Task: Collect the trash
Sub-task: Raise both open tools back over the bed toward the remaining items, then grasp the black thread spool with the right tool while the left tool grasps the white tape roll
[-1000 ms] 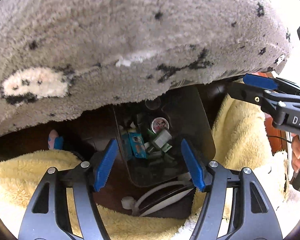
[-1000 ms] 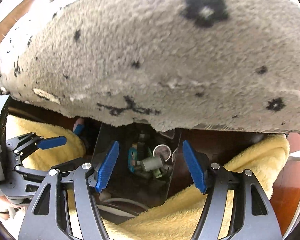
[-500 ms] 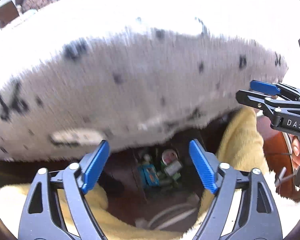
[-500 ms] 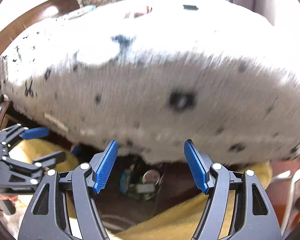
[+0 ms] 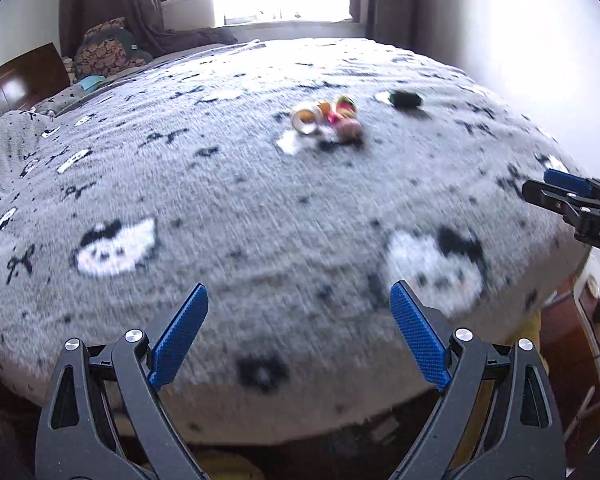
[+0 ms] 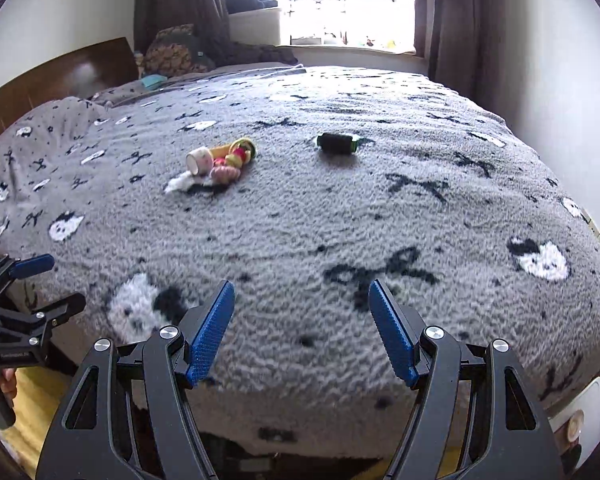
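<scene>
Swung up from the trash bin, now out of view, to the bed [image 6: 340, 240]. Both spread wide and empty: left tool [image 5: 300, 336], right tool [image 6: 302, 330]. Upper centre: tipped paper cup [image 6: 200, 160] touching colourful wrappers [image 6: 236, 158], dark roll [image 6: 336, 143] nearby.

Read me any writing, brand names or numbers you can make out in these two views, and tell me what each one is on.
"DAS": white letters on the black body of the right tongs, cut off by the left-wrist frame edge.
Small marking on the left tongs body, seen from the right wrist: too small to read.
Trash cluster and dark roll on the blanket: nothing readable.
</scene>
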The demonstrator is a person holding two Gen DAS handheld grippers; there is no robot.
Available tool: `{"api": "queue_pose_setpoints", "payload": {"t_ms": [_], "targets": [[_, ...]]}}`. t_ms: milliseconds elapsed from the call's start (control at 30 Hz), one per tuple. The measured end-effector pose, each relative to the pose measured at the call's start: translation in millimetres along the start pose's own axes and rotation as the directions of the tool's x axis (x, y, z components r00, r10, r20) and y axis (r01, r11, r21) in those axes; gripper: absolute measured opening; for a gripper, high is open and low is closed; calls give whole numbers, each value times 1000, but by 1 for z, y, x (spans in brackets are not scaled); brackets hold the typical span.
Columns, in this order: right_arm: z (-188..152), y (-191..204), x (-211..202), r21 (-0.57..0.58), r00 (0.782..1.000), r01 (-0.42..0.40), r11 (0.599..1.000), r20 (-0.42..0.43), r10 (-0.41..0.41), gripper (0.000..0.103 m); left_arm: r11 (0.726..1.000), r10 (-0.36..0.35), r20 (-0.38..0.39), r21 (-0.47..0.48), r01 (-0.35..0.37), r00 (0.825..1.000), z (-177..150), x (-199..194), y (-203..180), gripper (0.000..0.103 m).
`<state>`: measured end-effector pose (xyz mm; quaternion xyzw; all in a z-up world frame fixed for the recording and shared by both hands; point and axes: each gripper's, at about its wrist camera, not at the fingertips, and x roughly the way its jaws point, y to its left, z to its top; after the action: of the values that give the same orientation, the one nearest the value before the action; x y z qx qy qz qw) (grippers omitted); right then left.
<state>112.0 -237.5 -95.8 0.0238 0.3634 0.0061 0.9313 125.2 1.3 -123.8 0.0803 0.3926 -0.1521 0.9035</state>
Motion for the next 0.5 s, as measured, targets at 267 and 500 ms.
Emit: {"api": "queue_pose_setpoints", "payload": {"t_ms": [267,500], "targets": [[55,-18,66,33,998,57,998,-41,-55,71,999,-15,41,-35,17,999,71,50,17,87],[92,-44,121,99,994,83,992,-74,-76,82,999,-38,11,-24,38,999,117,109,11,79]]}}
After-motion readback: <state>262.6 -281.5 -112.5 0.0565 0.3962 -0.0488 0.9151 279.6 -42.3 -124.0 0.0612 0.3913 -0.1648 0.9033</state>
